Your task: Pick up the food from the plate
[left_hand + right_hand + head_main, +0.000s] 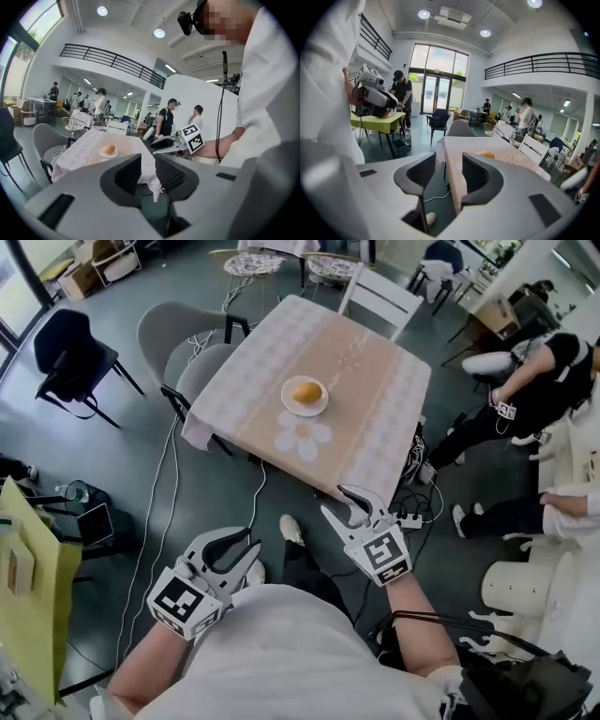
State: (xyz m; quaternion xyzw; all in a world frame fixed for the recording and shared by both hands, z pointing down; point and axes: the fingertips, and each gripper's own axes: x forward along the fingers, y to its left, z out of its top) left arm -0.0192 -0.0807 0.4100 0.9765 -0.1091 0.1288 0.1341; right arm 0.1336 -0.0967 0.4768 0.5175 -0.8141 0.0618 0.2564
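An orange piece of food (307, 391) lies on a small white plate (291, 405) in the middle of a table with a pale checked cloth (370, 446). Both grippers hang over the floor, short of the table's near edge. My left gripper (245, 550) stands open with nothing between its jaws. My right gripper (343, 506) is open and empty too, close to the table's near corner. The left gripper view shows the food (109, 149) on its plate (102, 154) far off, beyond the jaws, and the right gripper (161, 143). In the right gripper view the food (487, 154) peeks over the right jaw.
Grey chairs (178, 334) stand at the table's left, a white chair (380, 298) at its far side, a black chair (70, 357) further left. Cables (159, 493) trail over the floor. A seated person (525, 390) and white stools (520, 582) are at the right. A yellow table (28, 596) is at my left.
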